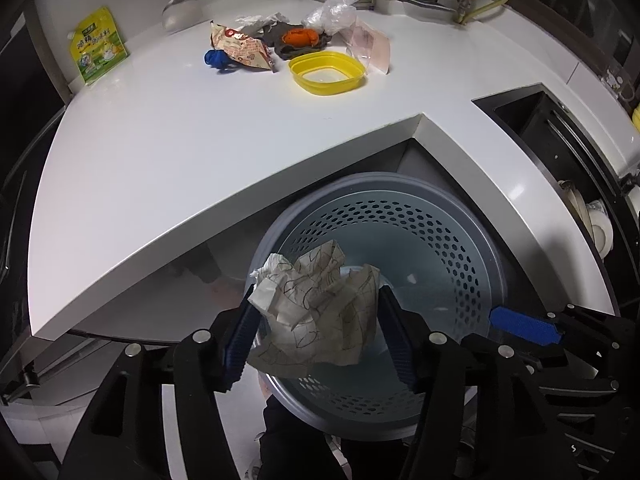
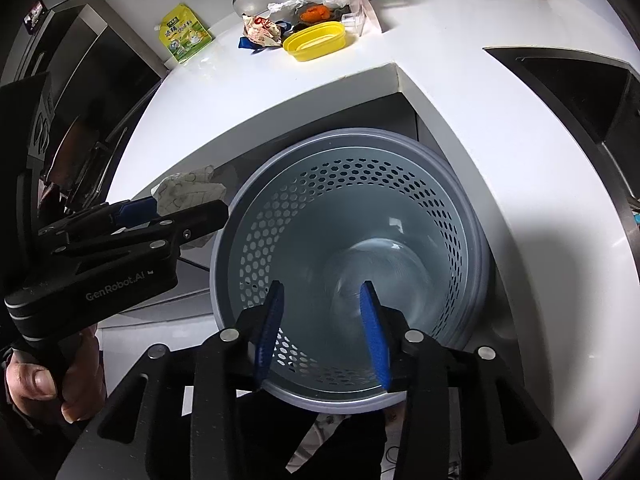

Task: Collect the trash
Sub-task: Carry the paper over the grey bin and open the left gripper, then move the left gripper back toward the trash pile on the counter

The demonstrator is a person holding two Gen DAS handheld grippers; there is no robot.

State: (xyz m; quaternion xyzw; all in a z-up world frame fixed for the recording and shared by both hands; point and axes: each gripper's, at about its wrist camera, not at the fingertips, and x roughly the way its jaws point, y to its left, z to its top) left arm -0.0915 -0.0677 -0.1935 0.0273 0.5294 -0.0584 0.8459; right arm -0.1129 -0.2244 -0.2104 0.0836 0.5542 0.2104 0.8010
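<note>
My left gripper (image 1: 316, 316) is shut on a crumpled patterned paper (image 1: 320, 312) and holds it over the left rim of a grey perforated waste bin (image 1: 452, 248). In the right wrist view the same paper (image 2: 188, 192) sits by the bin's (image 2: 280, 216) left rim, in the left gripper (image 2: 168, 212). My right gripper (image 2: 324, 328) is open and empty above the bin's mouth. More trash lies at the back of the white counter (image 1: 200, 152): a snack wrapper (image 1: 244, 50), a blue scrap (image 1: 216, 60), an orange item (image 1: 300, 38), clear plastic (image 1: 340, 8).
A yellow container (image 1: 328, 74) and a green-yellow pouch (image 1: 98, 46) stand on the counter. A dark sink (image 1: 560, 132) is at the right. The bin stands on the floor in the counter's inner corner. A ladle (image 1: 180, 8) lies near the back wall.
</note>
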